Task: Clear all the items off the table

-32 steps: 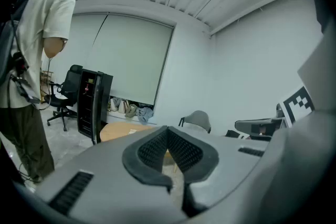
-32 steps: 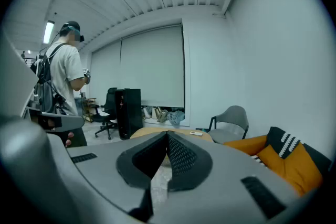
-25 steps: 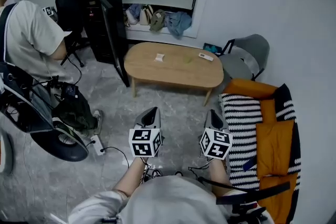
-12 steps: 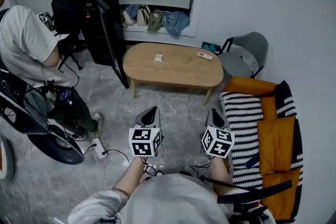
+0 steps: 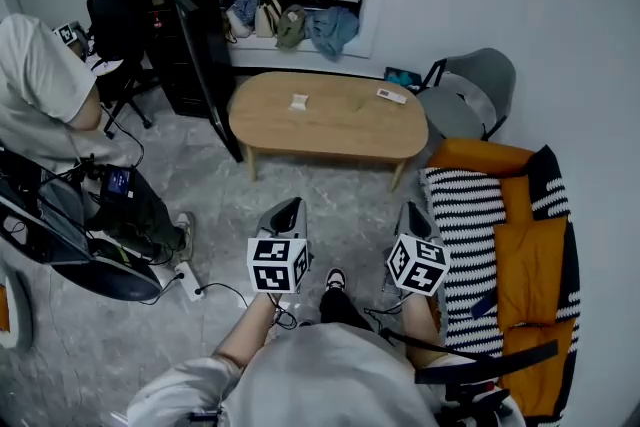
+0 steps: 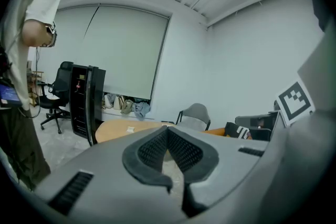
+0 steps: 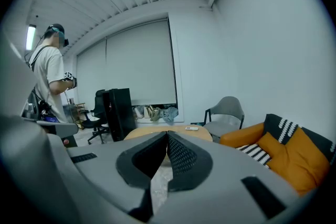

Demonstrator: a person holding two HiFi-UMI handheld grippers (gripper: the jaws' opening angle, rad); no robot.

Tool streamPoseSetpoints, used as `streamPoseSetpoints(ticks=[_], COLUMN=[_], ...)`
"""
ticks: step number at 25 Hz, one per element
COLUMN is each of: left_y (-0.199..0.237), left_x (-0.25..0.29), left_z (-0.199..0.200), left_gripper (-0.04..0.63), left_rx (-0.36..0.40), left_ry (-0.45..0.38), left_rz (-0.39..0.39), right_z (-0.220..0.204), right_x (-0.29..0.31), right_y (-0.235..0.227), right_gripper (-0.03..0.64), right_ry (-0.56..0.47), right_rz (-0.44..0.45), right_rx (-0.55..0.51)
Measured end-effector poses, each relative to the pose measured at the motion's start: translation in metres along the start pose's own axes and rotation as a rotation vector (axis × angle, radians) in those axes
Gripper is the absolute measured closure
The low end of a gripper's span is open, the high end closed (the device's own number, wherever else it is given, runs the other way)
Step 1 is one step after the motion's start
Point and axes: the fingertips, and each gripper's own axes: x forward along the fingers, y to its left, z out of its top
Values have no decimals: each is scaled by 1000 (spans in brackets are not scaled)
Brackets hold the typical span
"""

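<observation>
The left tool (image 5: 290, 206) is closed and empty: in its own view the two ribbed pads meet at the tip with nothing between them. The right tool (image 5: 410, 209) is likewise closed, pads together at the front, and holds nothing. Both are held side by side over the grey floor (image 5: 330, 205), pointing the same way and tilted a little downward.

Straight ahead of both tools, well apart from them, stands the oval wooden tabletop (image 5: 330, 140). Two small things lie on it. The packet (image 5: 298, 101), white, lies roughly in line with the left tool, toward the far edge. The remote (image 5: 391, 95), pale and flat, lies ahead of the right tool near the far right end. Neither tool touches the tabletop or anything on it.

Beyond the tabletop's right end, ahead and right of the right tool, is a grey chair (image 5: 470, 100). Just right of the right tool runs a sofa (image 5: 525, 255) with orange cushions and a black-and-white striped cover. Ahead and left of the left tool a tall black cabinet (image 5: 185, 25) stands at the tabletop's left end, with a black office chair (image 5: 110, 5) beyond it. On the sill (image 5: 300, 43) behind the tabletop lie bags and bundled clothes.

Left of the left tool a person (image 5: 40, 85) in a pale shirt stands bent over gear, and a white power strip (image 5: 187, 277) lies on the floor near that tool.
</observation>
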Motion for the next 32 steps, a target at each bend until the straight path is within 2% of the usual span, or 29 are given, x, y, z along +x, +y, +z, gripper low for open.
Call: streamPoseSetpoints(ticks=[6, 18, 27, 32], left_y=[12, 21, 28, 21], left_x=[56, 177, 243, 273], left_z=[18, 76, 91, 104], left_gripper=[588, 588, 588, 588], left_rx=[1, -1, -9, 24], left_ry=[-2, -9, 0, -5], left_rz=[9, 45, 80, 80], right_z=[18, 85, 103, 109], right_x=[56, 177, 241, 268], right_y=[-15, -51, -74, -96], right_gripper=[594, 594, 592, 592], right_ry=[4, 6, 17, 29], right_rz=[2, 45, 78, 75], right_rx=[-1, -21, -21, -4])
